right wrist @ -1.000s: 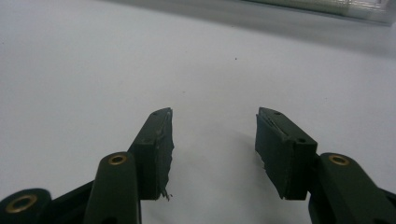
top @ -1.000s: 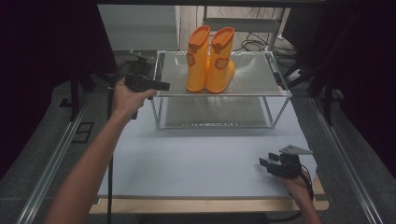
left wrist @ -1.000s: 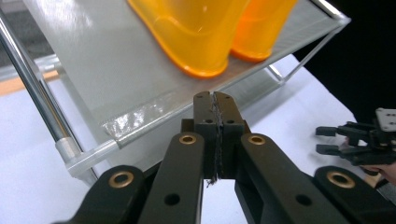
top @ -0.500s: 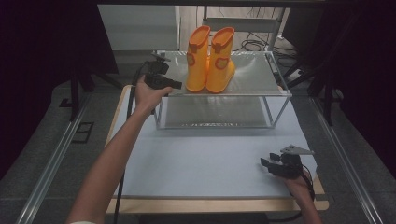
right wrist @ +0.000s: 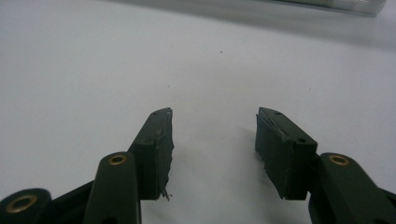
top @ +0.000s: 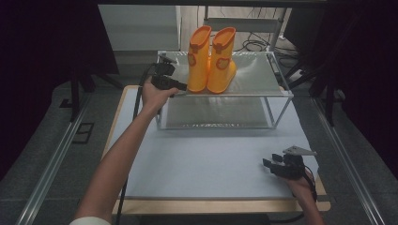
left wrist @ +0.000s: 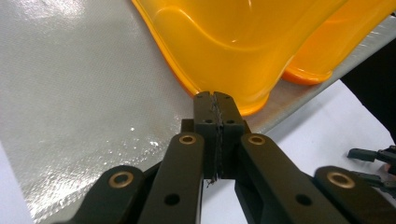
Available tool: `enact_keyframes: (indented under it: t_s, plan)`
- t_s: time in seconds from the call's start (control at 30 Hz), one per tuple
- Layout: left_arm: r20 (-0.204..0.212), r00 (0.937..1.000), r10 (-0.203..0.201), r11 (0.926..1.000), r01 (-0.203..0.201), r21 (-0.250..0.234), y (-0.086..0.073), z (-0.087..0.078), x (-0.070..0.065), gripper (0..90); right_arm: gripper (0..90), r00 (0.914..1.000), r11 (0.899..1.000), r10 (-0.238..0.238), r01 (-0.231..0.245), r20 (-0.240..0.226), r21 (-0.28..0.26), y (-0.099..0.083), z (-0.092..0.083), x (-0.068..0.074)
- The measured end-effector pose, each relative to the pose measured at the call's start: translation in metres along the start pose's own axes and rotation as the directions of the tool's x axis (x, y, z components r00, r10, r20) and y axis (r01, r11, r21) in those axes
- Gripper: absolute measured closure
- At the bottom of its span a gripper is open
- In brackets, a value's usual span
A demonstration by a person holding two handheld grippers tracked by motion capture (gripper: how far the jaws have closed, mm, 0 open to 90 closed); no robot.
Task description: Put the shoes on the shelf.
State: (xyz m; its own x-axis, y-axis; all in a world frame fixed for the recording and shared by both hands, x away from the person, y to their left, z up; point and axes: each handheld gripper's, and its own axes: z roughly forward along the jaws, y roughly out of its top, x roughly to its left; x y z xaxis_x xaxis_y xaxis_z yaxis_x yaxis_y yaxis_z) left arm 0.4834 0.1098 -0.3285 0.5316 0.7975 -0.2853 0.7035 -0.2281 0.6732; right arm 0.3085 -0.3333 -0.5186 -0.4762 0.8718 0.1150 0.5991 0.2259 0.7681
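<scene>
A pair of orange rubber boots (top: 211, 58) stands upright on the top of a clear-walled shelf (top: 256, 79). My left gripper (top: 182, 86) is level at the shelf's left front, shut, with nothing between its jaws. In the left gripper view its tips (left wrist: 215, 97) sit right at the sole edge of the nearer boot (left wrist: 224, 42), above the shelf's silvery top (left wrist: 79, 93). I cannot tell whether they touch it. My right gripper (top: 268, 162) rests low over the white table at the front right, open and holding nothing (right wrist: 212, 128).
The white table top (top: 206, 159) has a wooden front edge (top: 211, 205). The shelf has a lower level (top: 211, 112) under the glass. A cable (top: 137, 101) trails from the left gripper. Dark curtains and floor rails (top: 56, 159) flank the table.
The left hand has moved right along the shelf's front and slightly down, bringing its shut jaws up to the left boot. The right hand has stayed still.
</scene>
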Motion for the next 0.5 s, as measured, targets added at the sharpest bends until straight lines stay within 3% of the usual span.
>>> enact_keyframes:
  t_s: [0.1, 0.17, 0.5]
  plan:
    - [-0.001, 1.0, -0.004, 1.0, 0.004, 0.002, 0.0007, 0.0033, 0.0, 90.0, 46.3, 1.0, 1.0, 0.006, -0.006, 0.001, 0.003, -0.0002, -0.0006, -0.0006]
    - [0.035, 0.9988, -0.033, 0.9994, 0.034, -0.002, 0.001, 0.004, 0.0037, 90.0, 46.3, 1.0, 1.0, 0.005, -0.005, 0.002, 0.003, -0.0003, -0.0005, -0.0007]
    - [0.047, 0.9984, -0.031, 0.9995, 0.031, 0.001, 0.0036, 0.0075, -0.0033, 90.0, 46.4, 1.0, 1.0, -0.001, 0.001, 0.003, 0.004, 0.0, 0.0002, -0.0003]
